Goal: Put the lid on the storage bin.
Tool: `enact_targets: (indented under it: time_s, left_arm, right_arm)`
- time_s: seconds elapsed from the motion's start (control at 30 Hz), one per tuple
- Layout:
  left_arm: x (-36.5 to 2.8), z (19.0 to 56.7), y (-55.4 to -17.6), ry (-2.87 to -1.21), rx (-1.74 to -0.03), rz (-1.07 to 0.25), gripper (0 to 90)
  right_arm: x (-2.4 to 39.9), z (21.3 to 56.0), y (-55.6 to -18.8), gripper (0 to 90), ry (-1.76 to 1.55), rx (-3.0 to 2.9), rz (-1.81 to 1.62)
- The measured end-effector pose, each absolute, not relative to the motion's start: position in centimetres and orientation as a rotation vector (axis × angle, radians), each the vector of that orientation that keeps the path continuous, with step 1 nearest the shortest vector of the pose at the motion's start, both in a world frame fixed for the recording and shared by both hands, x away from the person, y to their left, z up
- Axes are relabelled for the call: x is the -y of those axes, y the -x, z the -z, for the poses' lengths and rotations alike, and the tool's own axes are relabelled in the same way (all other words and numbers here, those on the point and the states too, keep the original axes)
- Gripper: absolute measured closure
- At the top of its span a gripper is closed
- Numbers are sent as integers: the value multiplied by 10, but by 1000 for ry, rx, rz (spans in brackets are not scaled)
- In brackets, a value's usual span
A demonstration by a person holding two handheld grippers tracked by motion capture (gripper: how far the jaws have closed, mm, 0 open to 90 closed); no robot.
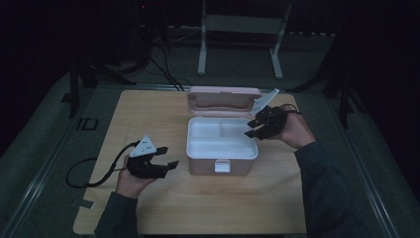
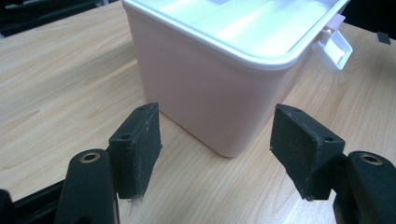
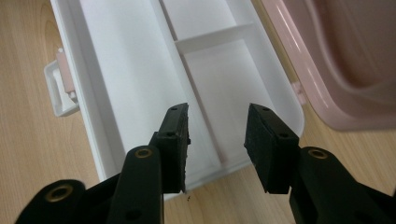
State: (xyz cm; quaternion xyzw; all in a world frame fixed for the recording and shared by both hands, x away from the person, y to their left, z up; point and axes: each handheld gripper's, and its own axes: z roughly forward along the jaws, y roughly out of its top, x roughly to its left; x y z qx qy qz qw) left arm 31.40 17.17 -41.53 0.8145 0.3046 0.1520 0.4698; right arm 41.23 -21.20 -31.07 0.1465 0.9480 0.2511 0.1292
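Your pink box (image 1: 222, 148) sits near the middle of the table (image 1: 148, 208), closer to the far edge, with its lid (image 1: 224, 100) swung back and leaning open behind it, so the white divided tray (image 3: 140, 79) inside lies exposed from above. Its white latch (image 1: 222, 166) faces the near edge, toward you. Your right gripper (image 1: 258, 125) hangs over the box's right rim with its jaws parted and nothing between them, aimed down at the tray's compartments, which suits reaching inside. Your left gripper (image 1: 166, 157) waits low beside the box's left wall, jaws spread wide and empty, pointing at the box's near corner, probably ready to steady it.
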Motion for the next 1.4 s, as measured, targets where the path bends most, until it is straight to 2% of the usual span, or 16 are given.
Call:
enact_targets:
  time_s: [0.77,1.4]
  left_arm:
    - [-166,387,-343,-1995,-661,-426,336]
    - [-171,356,-388,-1952,-653,-400,341]
  right_arm:
    - [265,322,-420,587,-737,-2583,-921]
    - [267,322,-449,593,-839,-2493,-1062]
